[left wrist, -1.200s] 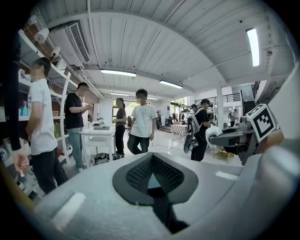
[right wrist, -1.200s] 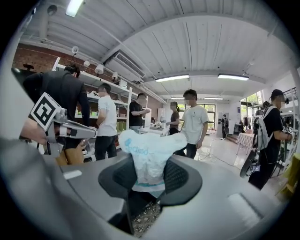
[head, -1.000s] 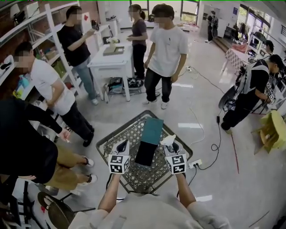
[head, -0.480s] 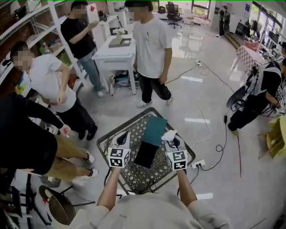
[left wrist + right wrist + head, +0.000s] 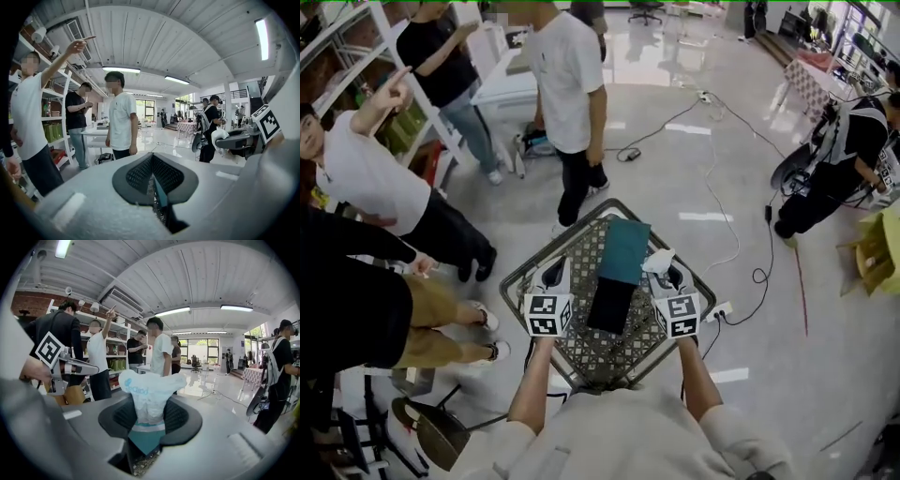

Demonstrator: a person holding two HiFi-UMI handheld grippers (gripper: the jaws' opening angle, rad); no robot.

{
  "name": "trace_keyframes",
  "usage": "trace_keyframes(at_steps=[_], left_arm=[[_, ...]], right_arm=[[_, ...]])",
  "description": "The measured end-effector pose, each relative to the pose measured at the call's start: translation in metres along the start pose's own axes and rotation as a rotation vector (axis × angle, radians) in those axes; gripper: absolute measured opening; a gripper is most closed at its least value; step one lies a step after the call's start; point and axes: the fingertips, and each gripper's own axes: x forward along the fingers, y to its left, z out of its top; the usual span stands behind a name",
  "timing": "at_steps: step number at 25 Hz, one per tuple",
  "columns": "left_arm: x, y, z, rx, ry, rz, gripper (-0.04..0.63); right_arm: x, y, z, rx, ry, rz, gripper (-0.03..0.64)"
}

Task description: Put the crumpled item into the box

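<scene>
Crumpled white wrapper [image 5: 151, 390] (blue print, perhaps plastic) clamped in right hand-held gripper [image 5: 150, 417]; left hand-held gripper [image 5: 151, 163] jaws together, empty.

Two grippers [image 5: 555, 268] [image 5: 669, 273], one crumpled item [image 5: 657, 261], one box [image 5: 611, 306], one table [image 5: 581, 349], perhaps five bystanders [image 5: 567, 75].

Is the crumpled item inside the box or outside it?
Outside: the right hand-held gripper clamps the crumpled item, beside the open box.
</scene>
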Motion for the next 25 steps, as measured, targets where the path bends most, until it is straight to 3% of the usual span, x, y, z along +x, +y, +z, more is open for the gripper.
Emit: trace_keyframes(at_steps=[12,25], left_arm=[[0.021,0.011,-0.024,-0.009,0.040,-0.110,0.006],[0.018,-0.001,-0.090,-0.052,0.150,-0.144,0.006]], right_arm=[[0.012,0.006,0.000,-0.004,0.035,-0.094,0.126],[0.012,0.035,-0.071,0.068,0.166,-0.063,0.126]])
